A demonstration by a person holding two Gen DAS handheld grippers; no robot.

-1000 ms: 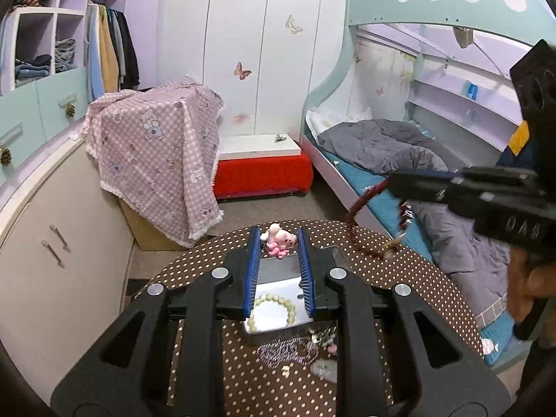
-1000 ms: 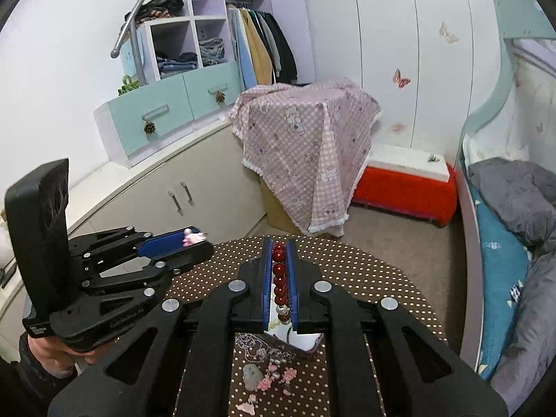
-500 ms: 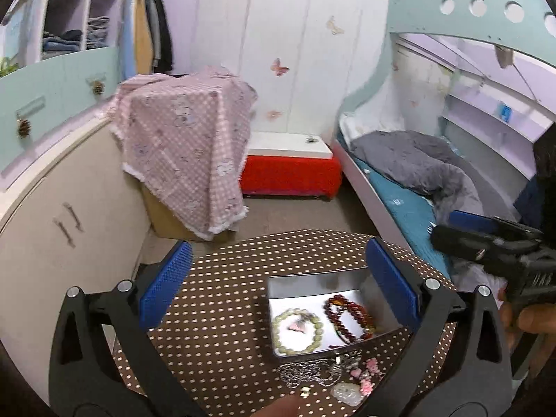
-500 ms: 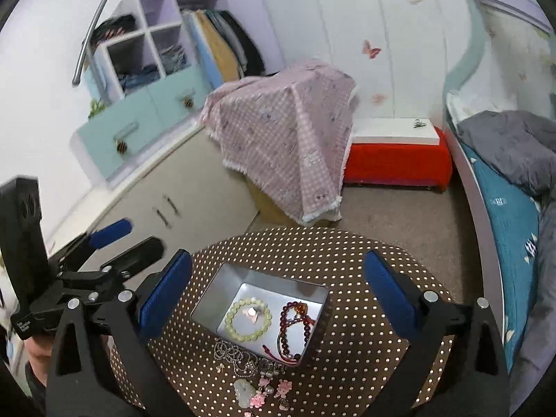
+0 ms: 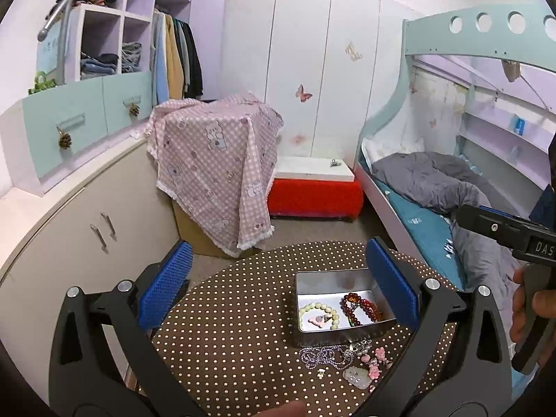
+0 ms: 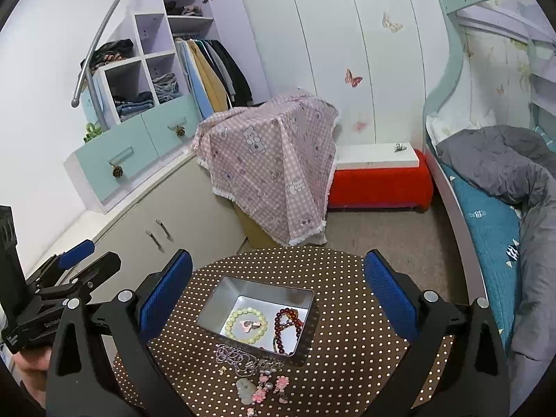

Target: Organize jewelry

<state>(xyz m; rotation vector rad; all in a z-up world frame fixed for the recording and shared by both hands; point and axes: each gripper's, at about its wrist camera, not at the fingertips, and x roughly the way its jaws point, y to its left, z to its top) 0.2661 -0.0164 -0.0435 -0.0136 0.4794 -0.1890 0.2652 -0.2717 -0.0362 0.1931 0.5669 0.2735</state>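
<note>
A silver tin box [image 5: 333, 276] [image 6: 278, 286] sits on the round brown dotted table [image 5: 236, 299] [image 6: 351, 316]. Inside lie a pale green bead bracelet [image 5: 318, 317] [image 6: 246, 325] around a small pink charm [image 6: 248, 325], and a dark red bead bracelet [image 5: 361, 309] [image 6: 286, 328]. A silver chain [image 5: 321, 353] [image 6: 236, 356], pink flower pieces [image 5: 373, 359] [image 6: 269, 385] and a pale pendant [image 5: 356, 376] [image 6: 245, 390] lie on the table in front of the box. My left gripper [image 5: 278, 288] and right gripper [image 6: 278, 286] are both wide open, empty, above the table.
A pink checked cloth [image 5: 215, 160] covers a box beyond the table. A red bench [image 5: 314, 191] stands behind. A bed with a grey duvet [image 5: 434, 177] is at the right. Cabinets [image 5: 80, 229] line the left.
Both grippers opened and pulled back. The pink charm and the red bracelet, held a second ago, now lie in the tin box.
</note>
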